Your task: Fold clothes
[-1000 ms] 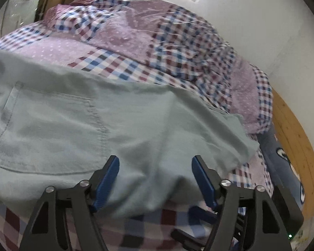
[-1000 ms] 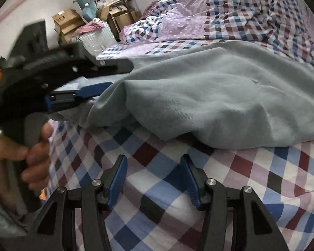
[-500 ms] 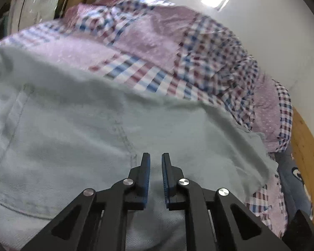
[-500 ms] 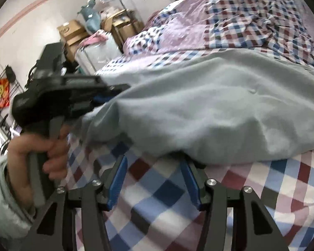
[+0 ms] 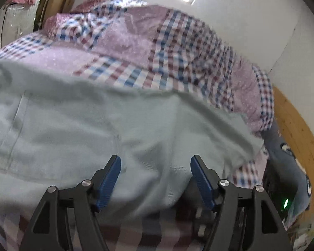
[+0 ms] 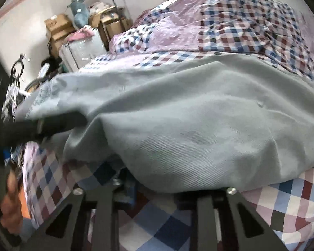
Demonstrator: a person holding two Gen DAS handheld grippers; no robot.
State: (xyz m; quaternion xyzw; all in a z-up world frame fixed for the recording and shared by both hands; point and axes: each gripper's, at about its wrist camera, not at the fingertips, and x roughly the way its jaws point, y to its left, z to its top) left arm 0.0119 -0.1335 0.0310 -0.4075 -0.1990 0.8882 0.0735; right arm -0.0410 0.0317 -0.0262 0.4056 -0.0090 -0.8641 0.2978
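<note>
- Bed (image 5: 148,77): covered by a patchwork quilt (image 6: 236,21) in purple dotted and red-blue checked squares; it carries the garment.
- Garment: pale grey-green trousers (image 5: 77,129), judging by the stitched patch pocket (image 5: 58,138), spread across the near part of the bed, bunched along the near edge.
- Room: white walls, cardboard boxes (image 6: 58,29) and bagged bundles stacked beyond the bed's far end, a wooden board at the bedside.
- Left gripper (image 5: 156,173): jaws released, spread wide, fabric lying between the blue pads.
- Right gripper (image 6: 157,190): pushed under the hem, tips hidden by cloth; cannot tell whether clenched.
- Step, as judged: seizing the near edge to fold it over. Grasp both layers at matching points, lift evenly, keep the quilt out of the jaws.
</note>
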